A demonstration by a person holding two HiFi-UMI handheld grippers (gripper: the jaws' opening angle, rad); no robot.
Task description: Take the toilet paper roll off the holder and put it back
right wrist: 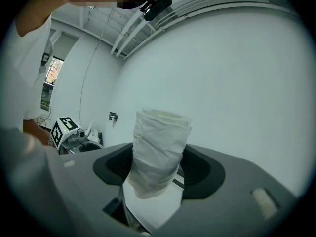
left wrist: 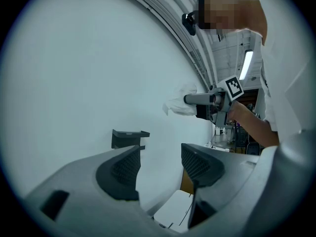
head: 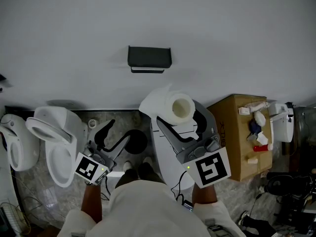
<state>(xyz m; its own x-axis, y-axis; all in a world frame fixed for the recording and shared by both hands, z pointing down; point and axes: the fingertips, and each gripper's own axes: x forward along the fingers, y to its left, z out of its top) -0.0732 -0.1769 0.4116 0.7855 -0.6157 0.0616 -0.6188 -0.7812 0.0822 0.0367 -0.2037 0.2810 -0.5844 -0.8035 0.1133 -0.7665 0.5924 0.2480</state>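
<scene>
The black holder (head: pixel 149 59) is fixed on the white wall and carries no roll; the left gripper view shows this holder (left wrist: pixel 129 138) beyond the jaws. My right gripper (head: pixel 181 116) is shut on the white toilet paper roll (head: pixel 170 106), held up below and to the right of the holder. In the right gripper view the roll (right wrist: pixel 159 149) stands on end between the two dark jaws of the right gripper (right wrist: pixel 158 171). My left gripper (head: pixel 116 135) hangs lower at the left, open, with nothing in it. Its jaws stand apart in the view of the left gripper (left wrist: pixel 160 168) itself.
Two white toilet bowls (head: pixel 55 143) stand at the left on the marble floor. A cardboard box (head: pixel 236 147) with small items on top stands at the right. A white toilet cistern (head: pixel 167 162) is under my right gripper. A dark round object (head: pixel 137 141) lies on the floor.
</scene>
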